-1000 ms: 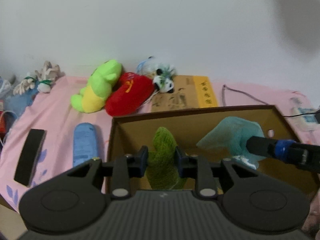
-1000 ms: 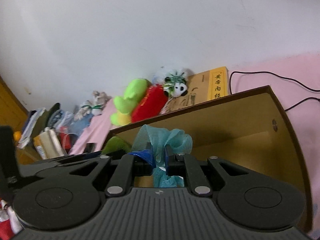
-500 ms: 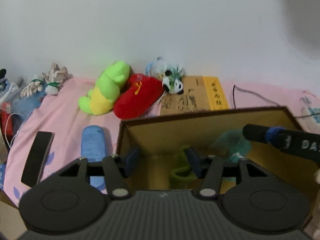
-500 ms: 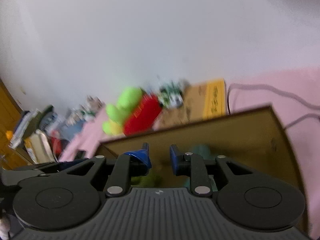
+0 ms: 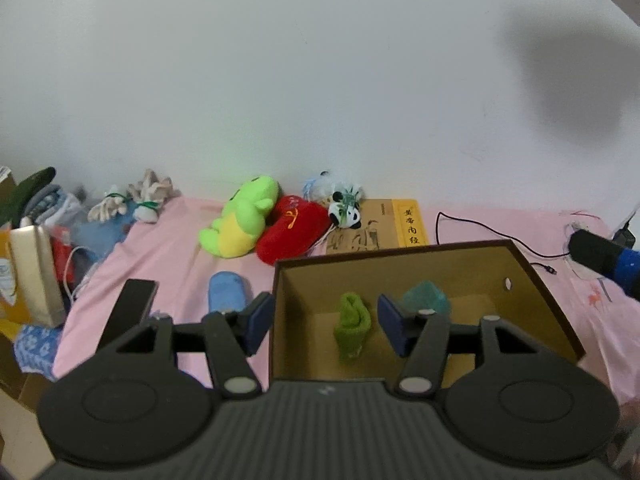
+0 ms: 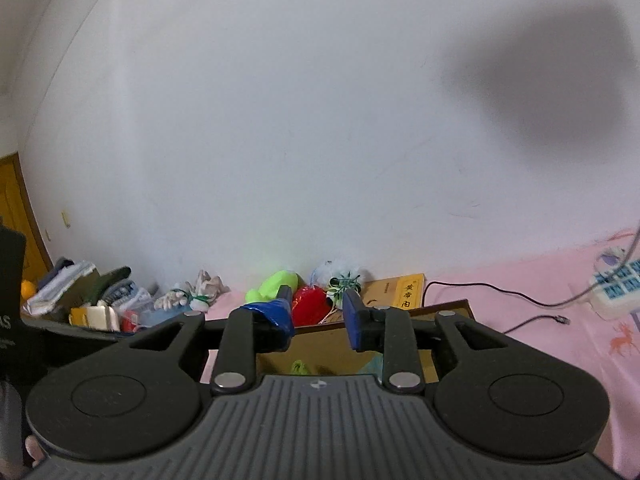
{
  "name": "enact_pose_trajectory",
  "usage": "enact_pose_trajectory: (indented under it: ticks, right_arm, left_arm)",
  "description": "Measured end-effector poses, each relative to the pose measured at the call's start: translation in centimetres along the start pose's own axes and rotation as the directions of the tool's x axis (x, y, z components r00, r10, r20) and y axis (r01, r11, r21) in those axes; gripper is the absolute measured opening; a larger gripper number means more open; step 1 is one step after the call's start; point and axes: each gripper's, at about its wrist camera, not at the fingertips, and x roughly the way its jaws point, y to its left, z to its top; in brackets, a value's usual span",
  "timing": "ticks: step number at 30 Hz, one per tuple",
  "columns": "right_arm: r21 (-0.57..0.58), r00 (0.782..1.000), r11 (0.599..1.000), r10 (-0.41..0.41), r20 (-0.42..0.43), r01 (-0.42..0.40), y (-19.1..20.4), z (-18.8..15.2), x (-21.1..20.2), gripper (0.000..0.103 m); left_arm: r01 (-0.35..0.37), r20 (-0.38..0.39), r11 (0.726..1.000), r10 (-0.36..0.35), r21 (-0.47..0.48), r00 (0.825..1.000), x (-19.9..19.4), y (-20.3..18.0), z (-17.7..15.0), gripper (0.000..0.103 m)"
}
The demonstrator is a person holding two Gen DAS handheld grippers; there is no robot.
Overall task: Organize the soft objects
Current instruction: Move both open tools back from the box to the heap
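- An open brown box [image 5: 472, 260] sits on a pink bedsheet [image 5: 160, 256] against a white wall
- A green cloth [image 5: 353, 326] lies inside the box on its floor, with a teal cloth [image 5: 426, 300] just to its right, also inside
- The left gripper [image 5: 326, 322] hovers above the box; its jaws have just been opening and now stand wide apart, holding nothing, the green cloth lying loose below them
- The right gripper [image 6: 318, 318] is raised near the box's front, its jaws parted after just opening, with nothing between them; blue tape wraps its left finger
- Behind the box, along the wall, rest a green plush [image 5: 242, 218], a red plush [image 5: 294, 228] touching it, a small panda [image 5: 346, 212] and a yellow book [image 5: 390, 226]
- A blue slipper [image 5: 226, 292] lies just left of the box
- A black cable [image 5: 484, 228] runs across the sheet on the right
- Clutter piles up at the bed's far left
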Motion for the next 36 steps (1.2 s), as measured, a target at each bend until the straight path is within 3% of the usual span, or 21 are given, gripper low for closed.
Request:
enact_pose_trajectory:
  ticks: [11, 21, 36]
  right_arm:
    - [-0.029, 0.997, 0.999, -0.027, 0.074, 0.029, 1.3, -1.1, -6.7, 0.016]
    - [-0.019, 0.998, 0.998, -0.055, 0.025, 0.056, 2.3, -3.3, -10.4, 0.018]
    - [0.062, 0.979, 0.979, -0.193, -0.062, 0.196, 0.0, -6.7, -16.4, 0.021]
  left_arm:
    - [-0.005, -0.023, 1.0, 0.006, 0.023, 1.0, -5.2, -0.7, -3.9, 0.063]
    - [0.026, -0.058, 0.999, -0.023, 0.045, 0.998, -8.3, -1.6, -7.3, 0.063]
    - [0.136, -0.172, 0.988, -0.123, 0.072, 0.977, -9.9, -0.8, -14.3, 0.063]
